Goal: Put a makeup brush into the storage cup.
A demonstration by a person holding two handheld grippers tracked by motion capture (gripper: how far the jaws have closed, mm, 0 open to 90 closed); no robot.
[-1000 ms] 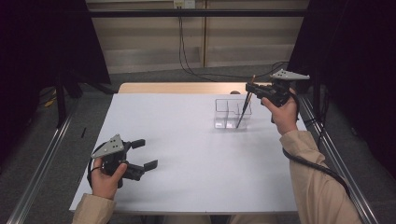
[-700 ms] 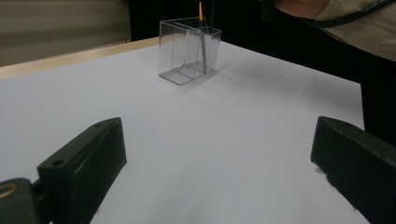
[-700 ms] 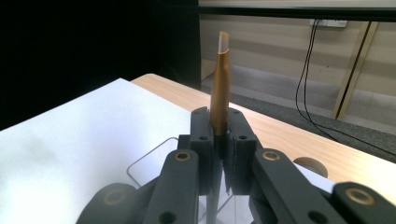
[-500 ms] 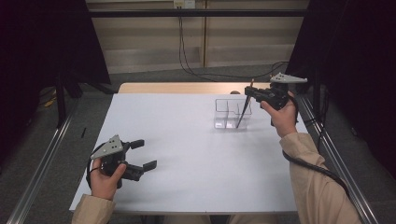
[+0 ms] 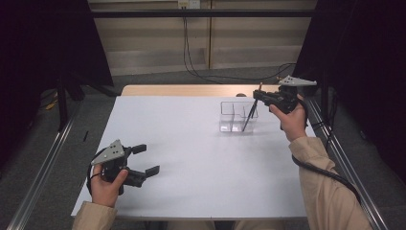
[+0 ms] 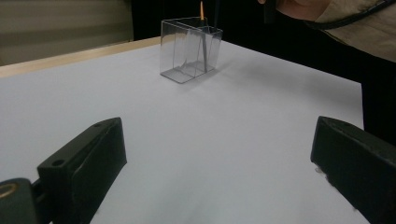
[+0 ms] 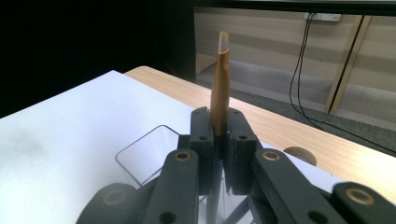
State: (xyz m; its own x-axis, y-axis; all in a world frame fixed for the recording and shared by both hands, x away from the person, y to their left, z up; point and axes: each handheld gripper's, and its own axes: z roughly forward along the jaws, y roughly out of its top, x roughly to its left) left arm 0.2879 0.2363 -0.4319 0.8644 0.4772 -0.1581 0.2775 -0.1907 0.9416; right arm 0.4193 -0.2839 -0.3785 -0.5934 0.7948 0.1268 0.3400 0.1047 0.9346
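From the high view, we have the right hand-held gripper (image 5: 262,97) up at the far right of the white surface (image 5: 191,163), clamped on a thin dark stick, likely a pen or brush (image 5: 249,115). It slants down into the clear plastic box (image 5: 234,116), its lower tip in the right-hand compartment, as far as we can tell. At the near left, the left hand-held gripper (image 5: 143,160) rests low over the surface with its jaws spread and nothing between them, well apart from the box.

On to the left gripper view: both black jaws stand wide at the bottom corners, bare white surface between them. Far ahead sits the clear box (image 6: 190,49), with the dark stick (image 6: 205,46) inside it and an orange tip showing above the rim.

Now the right gripper view: the jaws are pressed together on the stick's golden-brown upper end (image 7: 218,84), which rises straight above them. The box rim (image 7: 140,149) lies just below.

We judge this to be the placing step, with the stick being set into the box. The next move likely calls for lowering until the tip rests on the bottom, then parting the jaws gently so it leans against the wall without tipping the light box.
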